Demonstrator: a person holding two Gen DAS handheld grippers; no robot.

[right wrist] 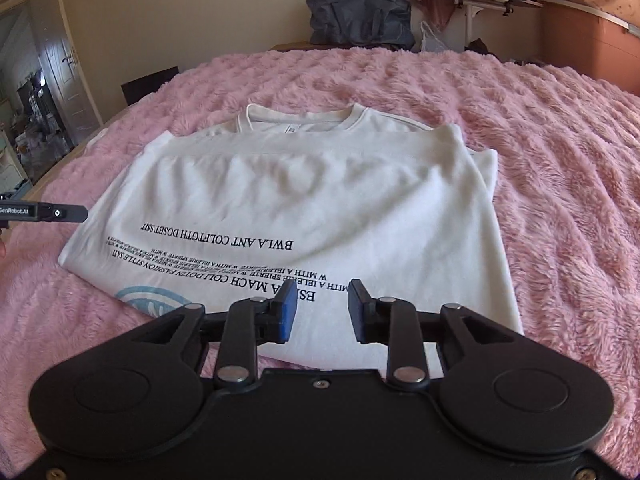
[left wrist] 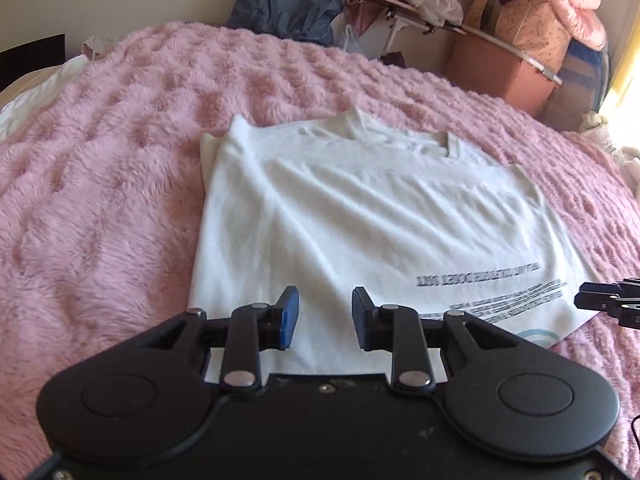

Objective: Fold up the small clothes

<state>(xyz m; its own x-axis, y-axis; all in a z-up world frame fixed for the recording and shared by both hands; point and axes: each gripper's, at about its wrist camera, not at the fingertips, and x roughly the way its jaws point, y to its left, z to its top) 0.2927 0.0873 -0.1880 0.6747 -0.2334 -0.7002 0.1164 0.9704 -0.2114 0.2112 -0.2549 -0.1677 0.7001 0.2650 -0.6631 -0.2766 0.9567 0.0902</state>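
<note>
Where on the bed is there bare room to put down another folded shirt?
The pink blanket is bare right of the white T-shirt, and bare between its collar and the far edge. The left side is open too. Crowded: the blue bag and the piled shelf behind the bed.

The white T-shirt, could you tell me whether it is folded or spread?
Partly folded: the white T-shirt has its sides tucked into a narrow panel.

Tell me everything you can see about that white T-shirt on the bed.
The white T-shirt looks like soft cotton and lies flat on a fluffy pink blanket, partly folded: both sides are turned in over the middle, giving a long panel. The ribbed collar lies at the far end. Black printed lines and part of a blue round logo show at the near end, upside down from here. Faint creases cross it. Nothing grips it; both tools hover open above the near end.
</note>
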